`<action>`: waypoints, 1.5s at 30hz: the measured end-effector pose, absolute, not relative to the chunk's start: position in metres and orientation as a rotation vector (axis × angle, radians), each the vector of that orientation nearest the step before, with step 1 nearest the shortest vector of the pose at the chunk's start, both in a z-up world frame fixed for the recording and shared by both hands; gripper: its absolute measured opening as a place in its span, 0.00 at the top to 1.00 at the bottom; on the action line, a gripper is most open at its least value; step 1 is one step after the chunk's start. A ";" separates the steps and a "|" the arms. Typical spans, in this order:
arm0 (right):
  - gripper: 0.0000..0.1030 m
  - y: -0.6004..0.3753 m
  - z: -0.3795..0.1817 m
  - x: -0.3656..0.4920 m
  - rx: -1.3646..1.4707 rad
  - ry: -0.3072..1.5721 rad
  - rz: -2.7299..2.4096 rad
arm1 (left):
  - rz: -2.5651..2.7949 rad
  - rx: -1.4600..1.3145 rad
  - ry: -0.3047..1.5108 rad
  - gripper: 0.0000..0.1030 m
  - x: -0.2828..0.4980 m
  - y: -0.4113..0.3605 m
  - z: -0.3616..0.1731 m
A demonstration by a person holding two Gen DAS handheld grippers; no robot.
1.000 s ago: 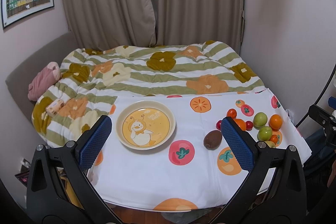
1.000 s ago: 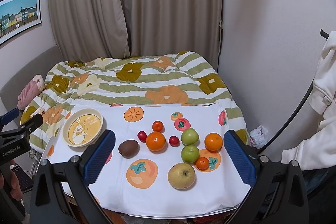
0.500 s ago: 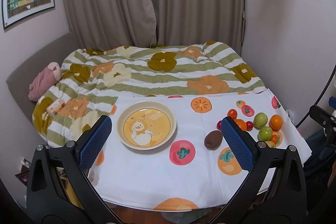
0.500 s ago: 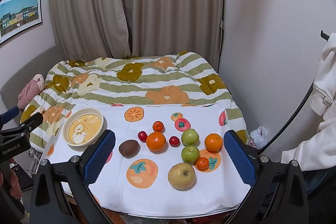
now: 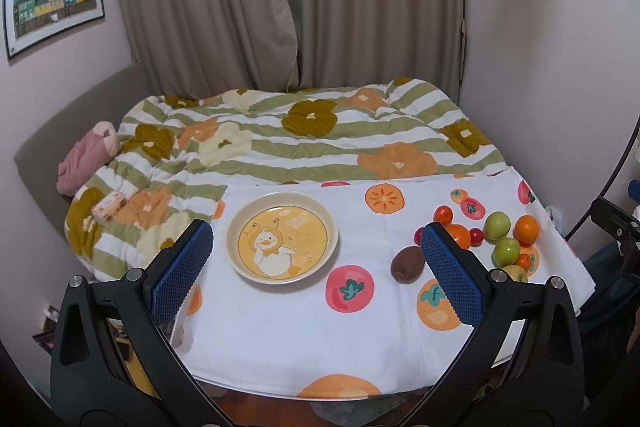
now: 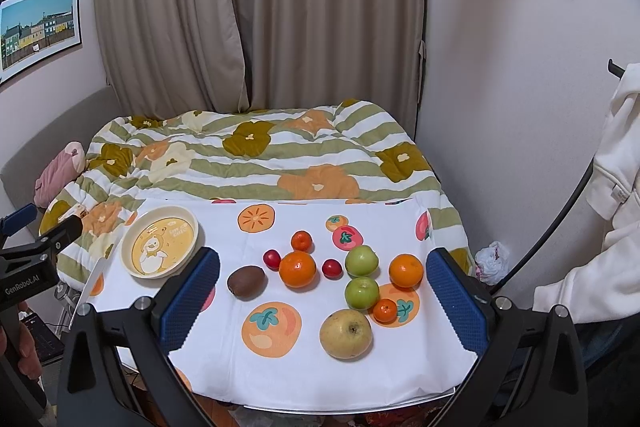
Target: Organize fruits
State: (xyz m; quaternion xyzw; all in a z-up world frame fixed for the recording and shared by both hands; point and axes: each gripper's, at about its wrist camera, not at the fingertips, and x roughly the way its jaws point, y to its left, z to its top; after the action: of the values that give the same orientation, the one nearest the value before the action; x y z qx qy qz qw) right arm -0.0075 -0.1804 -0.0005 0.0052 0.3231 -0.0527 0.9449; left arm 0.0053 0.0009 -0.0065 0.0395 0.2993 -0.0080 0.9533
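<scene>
Near table's right edge, loose round fruit (image 6: 297, 268) on cloth (image 6: 280, 379); both grippers (image 5: 316, 277) (image 6: 320, 297) spread, empty. Could roll off if nudged or cloth dragged.

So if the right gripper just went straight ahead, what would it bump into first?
Probably the fruit: the open right gripper points at the big orange and the green apples. Depth is hard to judge, so which one comes first is unclear.

Duck plate (image 5: 240, 227), kiwi (image 5: 407, 263), perhaps apples (image 5: 497, 225)
</scene>
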 end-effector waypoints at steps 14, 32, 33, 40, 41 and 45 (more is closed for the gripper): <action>0.00 -0.180 0.003 -0.012 -0.004 0.644 -0.095 | -0.024 0.086 0.610 0.00 0.004 -0.004 -0.003; 0.00 -0.179 0.003 -0.014 -0.002 0.643 -0.097 | -0.026 0.086 0.610 0.00 0.004 -0.005 -0.004; 0.00 -0.179 0.003 -0.014 -0.002 0.642 -0.096 | -0.026 0.087 0.609 0.00 0.004 -0.005 -0.004; 0.00 -0.178 0.002 -0.014 0.007 0.627 -0.107 | -0.081 0.113 0.616 0.00 0.009 -0.011 -0.004; 0.00 -0.178 0.000 -0.015 0.012 0.626 -0.110 | -0.098 0.122 0.622 0.00 0.012 -0.014 -0.007; 0.00 -0.185 -0.011 -0.015 0.043 0.647 -0.129 | -0.166 0.158 0.654 0.00 0.025 -0.023 -0.021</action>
State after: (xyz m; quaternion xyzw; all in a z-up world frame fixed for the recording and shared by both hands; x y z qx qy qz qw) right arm -0.0152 -0.1852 -0.0111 0.0211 0.3177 -0.0631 0.9458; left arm 0.0253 -0.0233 -0.0214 0.0772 0.3204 -0.0815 0.9406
